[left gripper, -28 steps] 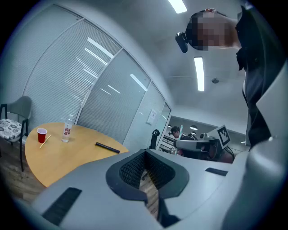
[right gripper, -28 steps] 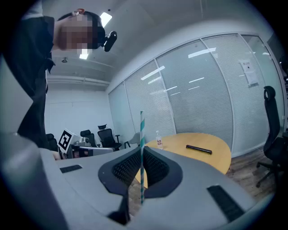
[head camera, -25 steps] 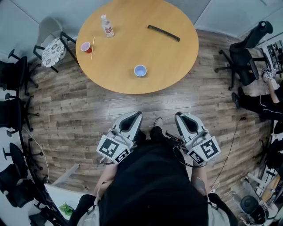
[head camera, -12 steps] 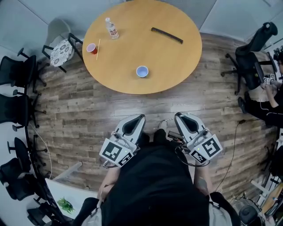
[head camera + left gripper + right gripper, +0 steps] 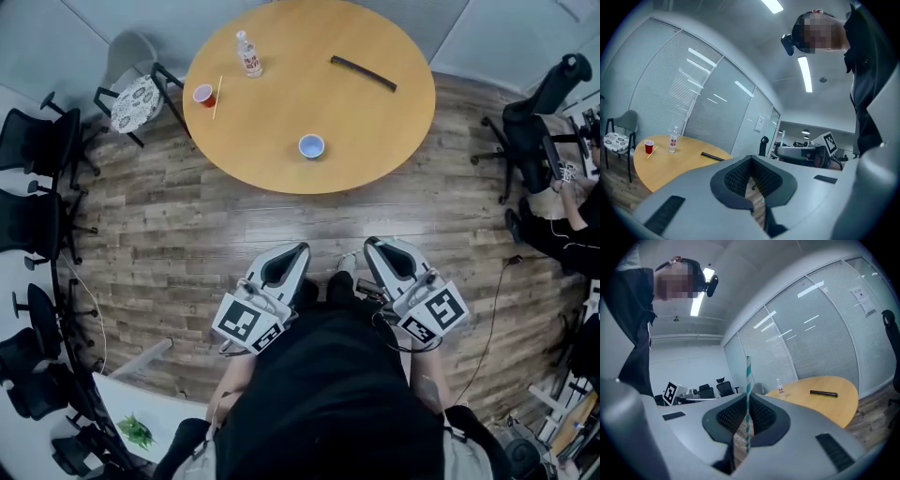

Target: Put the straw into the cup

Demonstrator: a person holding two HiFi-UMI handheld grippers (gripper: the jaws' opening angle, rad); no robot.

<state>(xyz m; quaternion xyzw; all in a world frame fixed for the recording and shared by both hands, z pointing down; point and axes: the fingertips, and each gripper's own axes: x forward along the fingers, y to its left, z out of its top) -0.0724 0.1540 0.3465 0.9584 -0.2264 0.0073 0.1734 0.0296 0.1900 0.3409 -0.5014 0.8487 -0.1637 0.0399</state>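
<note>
My right gripper [image 5: 746, 401] is shut on a green-and-white striped straw [image 5: 748, 380] that stands upright between its jaws. My left gripper [image 5: 751, 163] is shut with nothing in it. Both are held close to the person's body, the left gripper [image 5: 287, 253] and the right gripper [image 5: 380, 247] over the wooden floor, well short of the table. A small blue cup [image 5: 311, 146] stands near the front edge of the round wooden table [image 5: 375, 122]. A red cup [image 5: 203, 95] stands at the table's far left with a thin stick [image 5: 217, 97] beside it.
A water bottle [image 5: 248, 53] and a long black object [image 5: 363, 73] lie further back on the table. A grey chair [image 5: 136, 98] stands at the table's left, with black office chairs [image 5: 37, 141] along the left wall. Another person [image 5: 572, 211] sits at the right.
The table now sits slightly further right and higher in the head view. Both grippers keep the same pose by the body.
</note>
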